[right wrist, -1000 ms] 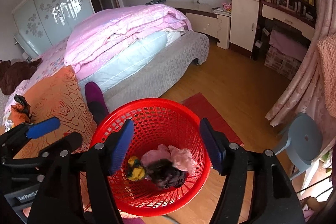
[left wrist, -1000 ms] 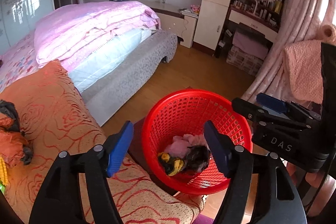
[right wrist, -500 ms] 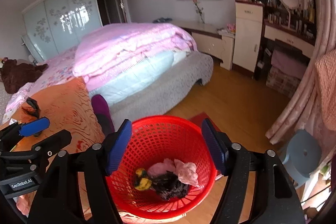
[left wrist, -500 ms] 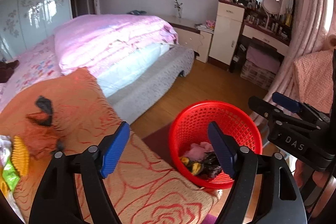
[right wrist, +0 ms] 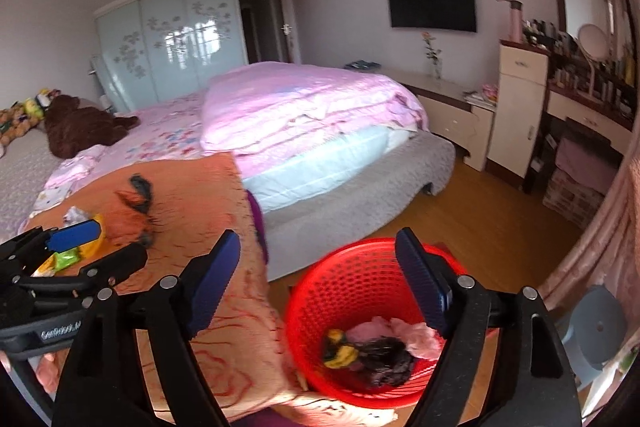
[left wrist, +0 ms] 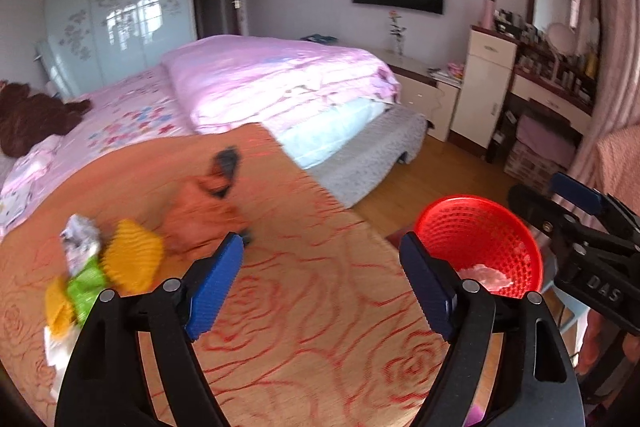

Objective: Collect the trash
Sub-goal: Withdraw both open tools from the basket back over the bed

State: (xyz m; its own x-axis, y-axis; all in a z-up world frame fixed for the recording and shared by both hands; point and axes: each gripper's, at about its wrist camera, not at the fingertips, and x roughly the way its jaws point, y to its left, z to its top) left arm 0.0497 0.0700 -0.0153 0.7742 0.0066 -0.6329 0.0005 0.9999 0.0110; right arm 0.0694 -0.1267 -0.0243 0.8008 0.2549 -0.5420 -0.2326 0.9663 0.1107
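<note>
A red mesh basket point(right wrist: 360, 291) stands on the floor beside the orange blanket point(left wrist: 304, 307); it also shows in the left wrist view point(left wrist: 480, 239). It holds pink, black and yellow trash point(right wrist: 376, 347). On the blanket lie an orange bag with black trim point(left wrist: 200, 211), a yellow wrapper point(left wrist: 132, 259), a green wrapper point(left wrist: 86, 287) and crumpled foil point(left wrist: 80, 239). My left gripper point(left wrist: 320, 291) is open and empty above the blanket, right of that trash. My right gripper point(right wrist: 318, 287) is open and empty above the basket's left rim.
A bed with a pink duvet point(left wrist: 280, 79) lies behind the blanket. A brown plush bear point(right wrist: 84, 127) lies on the bed. A dresser point(right wrist: 520, 115) and a vanity stand at the right. A grey stool point(right wrist: 596, 327) stands by the pink curtain.
Both grippers have risen and swung left, away from the basket. The left wrist view now takes in the blanket and the trash on it. Both stay open.
</note>
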